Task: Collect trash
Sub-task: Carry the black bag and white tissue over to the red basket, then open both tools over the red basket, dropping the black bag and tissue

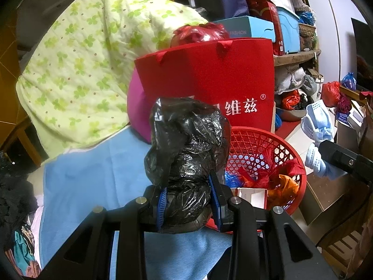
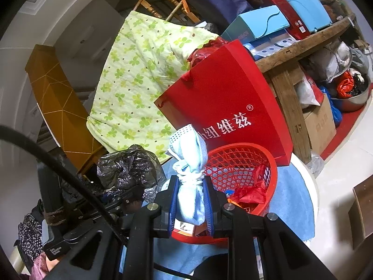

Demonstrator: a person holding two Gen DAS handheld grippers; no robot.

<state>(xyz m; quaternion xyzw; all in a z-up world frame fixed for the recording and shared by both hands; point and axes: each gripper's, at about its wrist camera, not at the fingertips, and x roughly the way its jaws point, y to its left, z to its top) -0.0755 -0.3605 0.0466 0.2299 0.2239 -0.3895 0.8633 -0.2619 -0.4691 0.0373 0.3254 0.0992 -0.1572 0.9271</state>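
Note:
My left gripper [image 1: 189, 206] is shut on a crumpled black plastic bag [image 1: 186, 154], held just left of a red mesh basket [image 1: 263, 154]. The basket holds red, orange and blue scraps and a small box. My right gripper [image 2: 190, 199] is shut on a knotted light-blue cloth bundle [image 2: 190, 154], held over the near left rim of the basket [image 2: 237, 161]. The black bag also shows in the right wrist view [image 2: 128, 170], to the left. The blue bundle shows in the left wrist view [image 1: 318, 126], at the right.
A red paper gift bag [image 1: 209, 79] stands behind the basket. A green floral quilt [image 1: 77, 70] lies at the left. A blue cloth [image 1: 93, 175] covers the round table. Stacked boxes [image 2: 261, 23] sit on a wooden shelf at the back right.

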